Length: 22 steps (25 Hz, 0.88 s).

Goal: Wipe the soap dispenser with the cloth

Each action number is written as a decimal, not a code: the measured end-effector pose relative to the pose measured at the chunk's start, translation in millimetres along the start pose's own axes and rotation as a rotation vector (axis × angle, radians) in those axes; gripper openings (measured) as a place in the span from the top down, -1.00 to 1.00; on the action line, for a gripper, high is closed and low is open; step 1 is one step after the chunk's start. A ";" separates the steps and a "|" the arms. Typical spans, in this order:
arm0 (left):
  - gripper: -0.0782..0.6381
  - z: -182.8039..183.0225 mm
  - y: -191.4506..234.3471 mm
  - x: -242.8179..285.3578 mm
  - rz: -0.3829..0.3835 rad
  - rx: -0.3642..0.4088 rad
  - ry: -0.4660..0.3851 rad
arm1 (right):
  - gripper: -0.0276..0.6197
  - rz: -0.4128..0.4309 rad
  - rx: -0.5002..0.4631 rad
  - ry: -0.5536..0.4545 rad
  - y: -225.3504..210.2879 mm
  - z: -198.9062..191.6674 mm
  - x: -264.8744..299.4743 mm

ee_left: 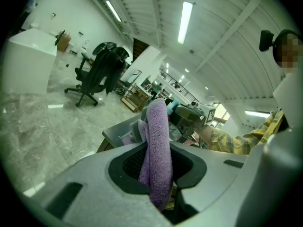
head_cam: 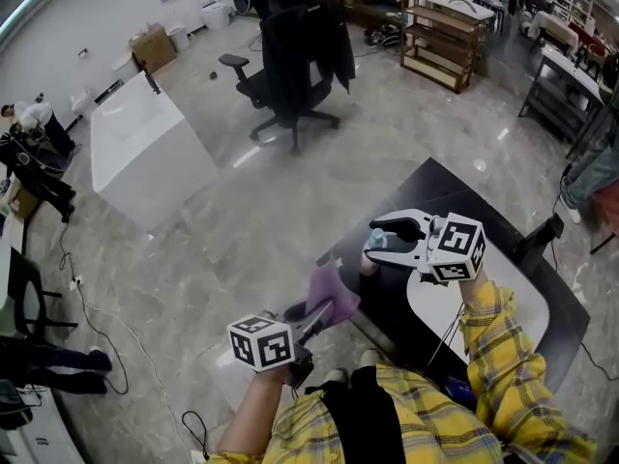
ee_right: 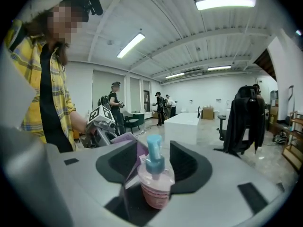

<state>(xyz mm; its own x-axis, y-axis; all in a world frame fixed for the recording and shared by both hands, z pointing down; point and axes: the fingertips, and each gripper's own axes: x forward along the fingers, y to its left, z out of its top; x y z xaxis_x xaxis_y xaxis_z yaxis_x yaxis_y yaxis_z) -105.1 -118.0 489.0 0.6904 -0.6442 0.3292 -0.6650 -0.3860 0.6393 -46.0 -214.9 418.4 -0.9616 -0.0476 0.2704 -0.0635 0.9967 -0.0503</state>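
The soap dispenser (ee_right: 155, 183) is a pink bottle with a teal pump. It stands upright between the jaws of my right gripper (ee_right: 154, 165), whose pads sit against its sides. In the head view that gripper (head_cam: 379, 246) holds the dispenser (head_cam: 375, 237) above the near left edge of the dark table (head_cam: 513, 259). My left gripper (ee_left: 158, 163) is shut on a folded purple cloth (ee_left: 157, 141) that sticks up out of the jaws. Seen from the head, the cloth (head_cam: 334, 293) hangs just left of and below the dispenser, apart from it.
A white oval board (head_cam: 440, 307) lies on the table under my right arm. An office chair with a black jacket (head_cam: 290, 66) stands farther out on the grey floor. A white cabinet (head_cam: 140, 148) is at the left and wooden shelves (head_cam: 445, 37) at the back. People (ee_right: 116, 103) stand far off.
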 end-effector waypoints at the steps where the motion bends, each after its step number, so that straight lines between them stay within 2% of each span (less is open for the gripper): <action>1: 0.57 -0.8 -0.4 0.3 -0.001 0.000 0.000 | 0.28 -0.001 -0.002 0.007 -1.7 -2.8 0.7; 2: 0.57 -1.5 -1.1 0.7 -0.002 0.000 0.000 | 0.29 -0.007 -0.010 0.016 -3.4 -5.8 1.1; 6: 0.57 -0.6 -4.9 2.8 -0.004 0.002 -0.001 | 0.55 0.004 -0.034 0.028 -2.5 -8.1 0.7; 11: 0.57 6.6 -7.7 7.0 -0.005 0.013 -0.020 | 0.55 -0.038 -0.025 0.034 -3.3 -6.9 1.9; 16: 0.57 12.2 -12.0 9.7 -0.006 0.022 -0.046 | 0.55 -0.181 -0.019 0.035 -4.3 -6.8 1.7; 22: 0.57 15.2 -10.0 12.4 -0.008 0.020 -0.042 | 0.55 -0.408 0.044 0.016 -16.4 -5.7 -0.9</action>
<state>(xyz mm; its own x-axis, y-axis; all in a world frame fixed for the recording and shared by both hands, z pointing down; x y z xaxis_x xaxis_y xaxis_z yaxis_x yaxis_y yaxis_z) -94.2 -132.2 476.1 0.6832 -0.6680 0.2950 -0.6657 -0.4037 0.6276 -42.6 -230.9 424.5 -0.8507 -0.4373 0.2918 -0.4507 0.8924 0.0235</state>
